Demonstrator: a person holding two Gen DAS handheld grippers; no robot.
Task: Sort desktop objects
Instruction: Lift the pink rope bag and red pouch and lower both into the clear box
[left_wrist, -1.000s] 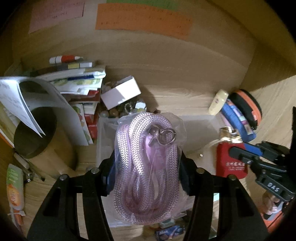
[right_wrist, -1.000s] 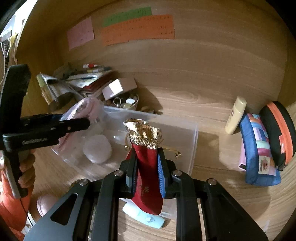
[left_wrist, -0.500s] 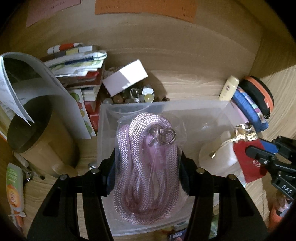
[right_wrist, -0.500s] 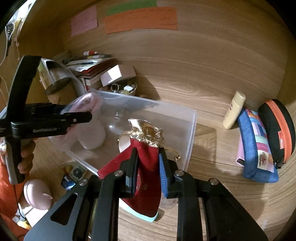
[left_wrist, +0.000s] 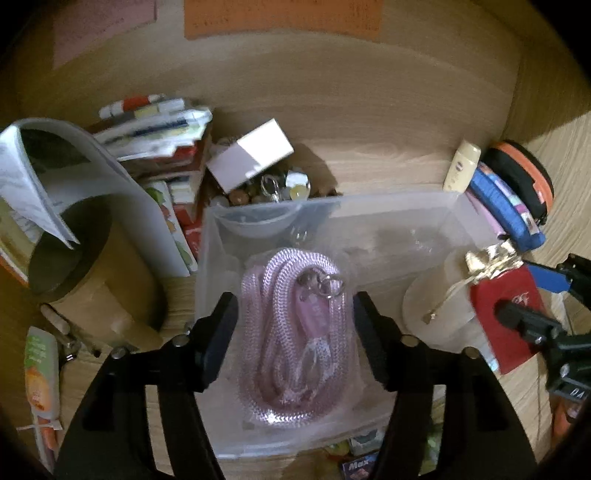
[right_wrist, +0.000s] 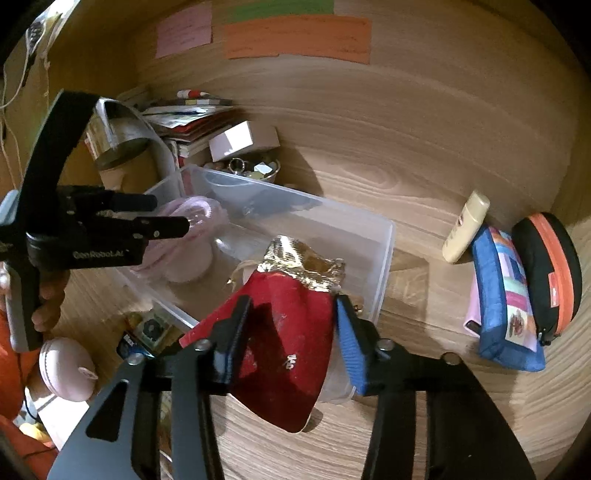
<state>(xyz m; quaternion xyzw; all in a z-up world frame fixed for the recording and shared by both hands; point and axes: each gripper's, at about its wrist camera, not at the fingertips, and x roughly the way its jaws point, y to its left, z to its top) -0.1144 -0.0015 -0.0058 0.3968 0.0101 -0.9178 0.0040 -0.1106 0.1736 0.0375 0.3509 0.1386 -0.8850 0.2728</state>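
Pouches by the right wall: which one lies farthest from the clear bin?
The black oval case with the orange zip band, outermost by the wall. The blue patchwork pouch sits between it and the clear plastic bin.

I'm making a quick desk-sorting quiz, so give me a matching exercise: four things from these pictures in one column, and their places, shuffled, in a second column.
Things:
1. pink braided rope in a clear bag
2. red velvet pouch with a gold top
3. cream plastic lotion bottle
4. white cardboard box

Places:
A. lying on the bowl of trinkets behind the clear plastic bin
B. leaning beside the blue pencil case
C. between the open fingers of the left gripper
D. between the fingers of the right gripper

Pairs: 1-C, 2-D, 3-B, 4-A
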